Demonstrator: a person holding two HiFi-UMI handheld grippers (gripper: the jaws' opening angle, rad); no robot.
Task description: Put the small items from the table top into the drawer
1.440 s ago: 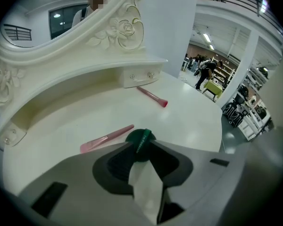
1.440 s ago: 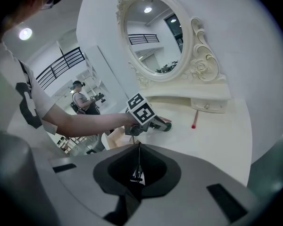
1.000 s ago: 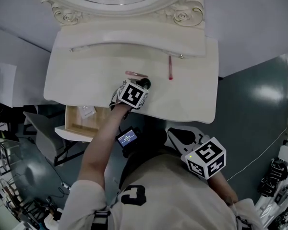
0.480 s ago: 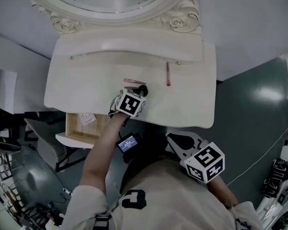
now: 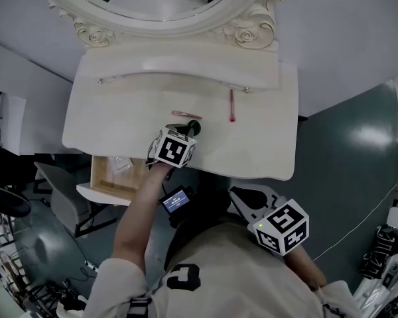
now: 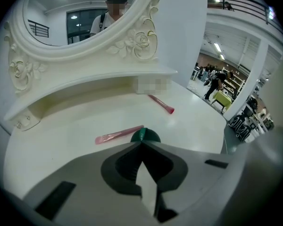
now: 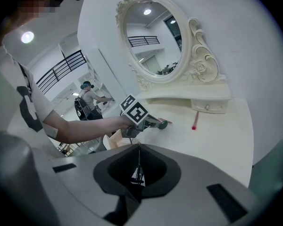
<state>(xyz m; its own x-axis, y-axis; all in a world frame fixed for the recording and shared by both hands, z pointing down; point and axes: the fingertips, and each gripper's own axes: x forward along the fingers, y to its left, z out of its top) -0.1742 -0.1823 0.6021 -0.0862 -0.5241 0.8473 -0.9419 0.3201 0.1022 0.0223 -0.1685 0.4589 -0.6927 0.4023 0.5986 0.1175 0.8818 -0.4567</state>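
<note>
My left gripper (image 5: 189, 130) points down at the white dressing table (image 5: 265, 144). Its jaws have just been closing and are now shut on a small round green item (image 5: 194, 125), which peeks out past the tips (image 6: 144, 135). A pink brush (image 5: 186, 114) lies just beyond it (image 6: 118, 134). Further right lies a red stick-like brush (image 5: 231, 106), also seen in the left gripper view (image 6: 161, 104). My right gripper (image 5: 235, 191) hangs below the table's front edge, shut and empty (image 7: 138, 171). The right gripper view shows the left gripper (image 7: 155, 123) with the green item (image 7: 163, 124).
A wooden drawer (image 5: 106, 177) stands open under the table's left front, with a small pale item (image 5: 121, 161) inside. An ornate oval mirror (image 5: 166, 8) and a raised shelf with a small knobbed drawer (image 5: 247, 89) line the back. A dark device with a lit screen (image 5: 176, 199) sits at my waist.
The left gripper's jaws have closed on the green item, and the gripper has drawn back slightly toward the front edge. The right gripper has stayed where it was.
</note>
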